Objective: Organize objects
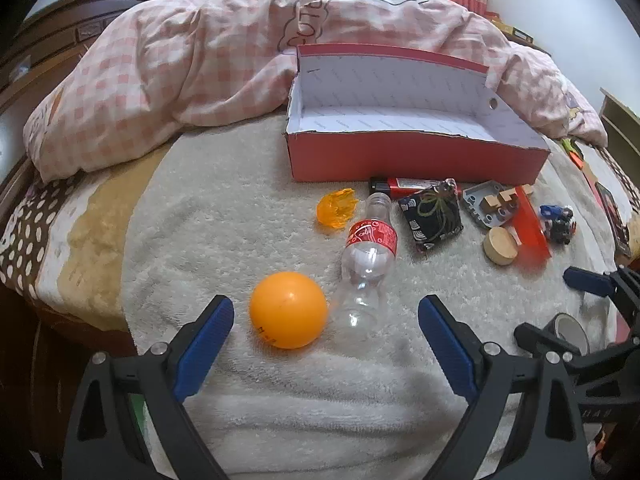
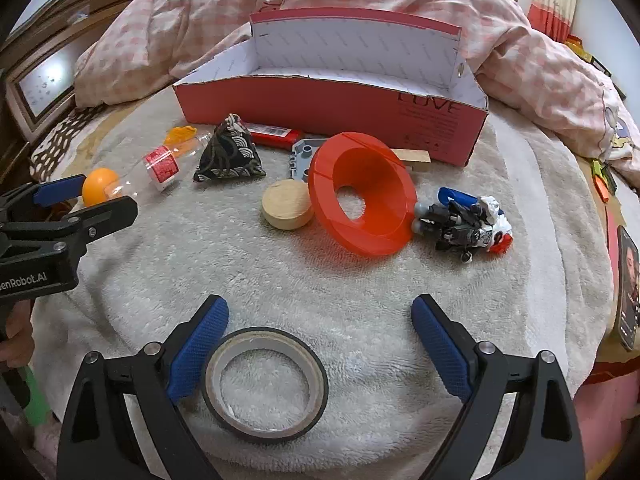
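An open red box (image 1: 416, 158) with a white inside stands on the bed's white towel (image 1: 248, 236); it also shows in the right wrist view (image 2: 332, 106). My left gripper (image 1: 326, 320) is open, with an orange ball (image 1: 288, 311) between its fingers next to a lying empty clear bottle (image 1: 366, 264). My right gripper (image 2: 320, 320) is open around a black tape roll (image 2: 265, 384) lying flat by its left finger. Ahead of it lie a red funnel (image 2: 362, 194), a wooden disc (image 2: 287, 204), a toy robot (image 2: 464, 220) and a black patterned pouch (image 2: 230, 156).
A pink checked quilt (image 1: 192, 64) is heaped behind the box. An orange plastic piece (image 1: 336, 210), a red lighter (image 1: 400, 185), a grey block with wooden pieces (image 1: 494, 202) lie near the box front. A phone (image 2: 628, 292) lies at the right edge.
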Motion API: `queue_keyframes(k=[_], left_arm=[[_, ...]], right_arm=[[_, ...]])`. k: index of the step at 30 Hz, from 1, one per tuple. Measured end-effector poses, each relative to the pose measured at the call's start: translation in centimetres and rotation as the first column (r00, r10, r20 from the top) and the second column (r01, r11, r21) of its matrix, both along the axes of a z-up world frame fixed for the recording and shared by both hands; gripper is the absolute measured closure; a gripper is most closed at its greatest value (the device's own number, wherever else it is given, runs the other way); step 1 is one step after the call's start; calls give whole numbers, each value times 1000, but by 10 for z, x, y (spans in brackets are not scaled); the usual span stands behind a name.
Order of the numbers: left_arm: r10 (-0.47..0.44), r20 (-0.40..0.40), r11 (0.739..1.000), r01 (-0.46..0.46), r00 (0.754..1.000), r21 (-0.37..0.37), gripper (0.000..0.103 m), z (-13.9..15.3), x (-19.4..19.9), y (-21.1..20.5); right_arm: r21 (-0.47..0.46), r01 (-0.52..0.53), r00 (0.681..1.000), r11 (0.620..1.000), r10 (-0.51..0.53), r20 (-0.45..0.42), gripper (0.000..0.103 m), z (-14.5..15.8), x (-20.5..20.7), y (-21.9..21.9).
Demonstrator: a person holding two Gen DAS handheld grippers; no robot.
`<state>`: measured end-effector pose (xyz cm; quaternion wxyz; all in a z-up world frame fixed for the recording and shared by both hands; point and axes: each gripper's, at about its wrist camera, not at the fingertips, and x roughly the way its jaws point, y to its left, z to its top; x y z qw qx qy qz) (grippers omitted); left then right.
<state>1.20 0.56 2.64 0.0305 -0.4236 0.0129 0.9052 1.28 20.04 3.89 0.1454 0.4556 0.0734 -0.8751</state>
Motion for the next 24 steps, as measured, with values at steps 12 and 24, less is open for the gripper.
queue_keyframes(k=[12,24], left_arm=[[9,-32,1000,-9,999,3,15,8,6,-21],[-35,-21,999,34,999,-38,19,-2,0,-23]], right_arm=[[32,-69,998,997,68,8,9,14,24,4],[32,-47,997,998,44,69,47,9,20,0]])
